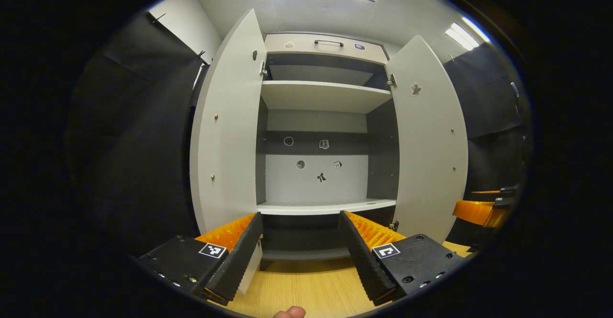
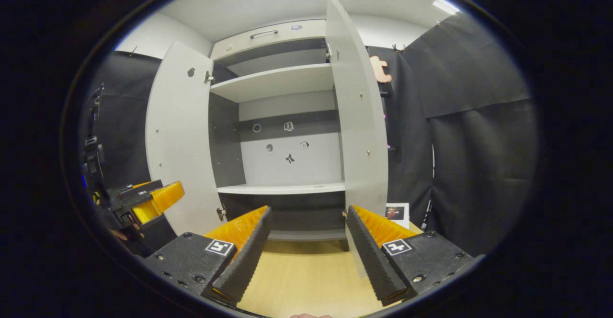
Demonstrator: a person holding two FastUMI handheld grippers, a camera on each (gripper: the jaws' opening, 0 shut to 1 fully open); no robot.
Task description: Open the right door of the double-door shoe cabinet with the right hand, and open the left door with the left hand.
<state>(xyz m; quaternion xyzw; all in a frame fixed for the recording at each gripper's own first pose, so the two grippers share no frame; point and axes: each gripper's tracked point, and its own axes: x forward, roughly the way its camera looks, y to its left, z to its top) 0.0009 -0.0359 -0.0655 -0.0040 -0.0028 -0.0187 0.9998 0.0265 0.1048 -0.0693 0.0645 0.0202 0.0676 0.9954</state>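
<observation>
Doors of the shoe cabinet (image 1: 316, 117) stand swung wide, the left door (image 1: 227, 131) and the right door (image 1: 431, 141) both angled outward, baring two pale shelves and a grey back panel with small stickers (image 1: 322, 177). Above the opening sits a drawer front with a dark handle (image 1: 329, 43). The left gripper (image 1: 301, 248) is released, its ribbed fingers apart with nothing between them, hanging before the lower shelf over the wooden floor (image 1: 306, 284). The right gripper (image 2: 309, 246) is likewise spread and holds nothing, its right finger (image 2: 371, 251) near the bottom edge of the right door, though contact cannot be told. In the right gripper view the left gripper appears at the left edge, beside the left door.
</observation>
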